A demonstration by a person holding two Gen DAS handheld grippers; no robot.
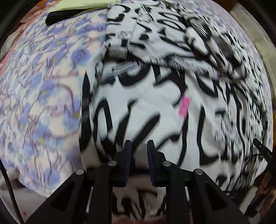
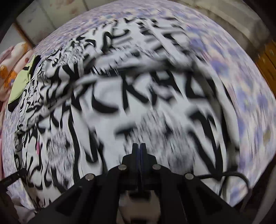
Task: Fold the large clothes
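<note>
In the left wrist view, the left gripper (image 1: 139,146) points down over a large white garment (image 1: 155,106) printed all over with bold black brush-like lettering; its two dark fingers stand a little apart with nothing between them, only the cloth below showing through the gap. The garment lies spread on a bed sheet (image 1: 38,96) patterned with pale blue and lilac flowers, and takes up the middle and right of the view, its left edge running down beside the bare sheet. Part of it is doubled over: a folded layer crosses the upper half, with a rumpled ridge where it meets the flatter part nearer the gripper. A small pink tag or patch (image 1: 184,106) sits on the white cloth to the right of centre. At the top left, on the sheet and just beside the garment, lie a pale green cloth (image 1: 82,4) and a black piece (image 1: 63,16) under it. Much of the print is blurred. In the right wrist view, the right gripper (image 2: 139,146) has its fingers pressed together with nothing visible between the tips. The same black-and-white garment (image 2: 110,96) fills the centre, heavily smeared, with a raised fold running diagonally across the upper part, and the flowered sheet shows around it at right and top.
</note>
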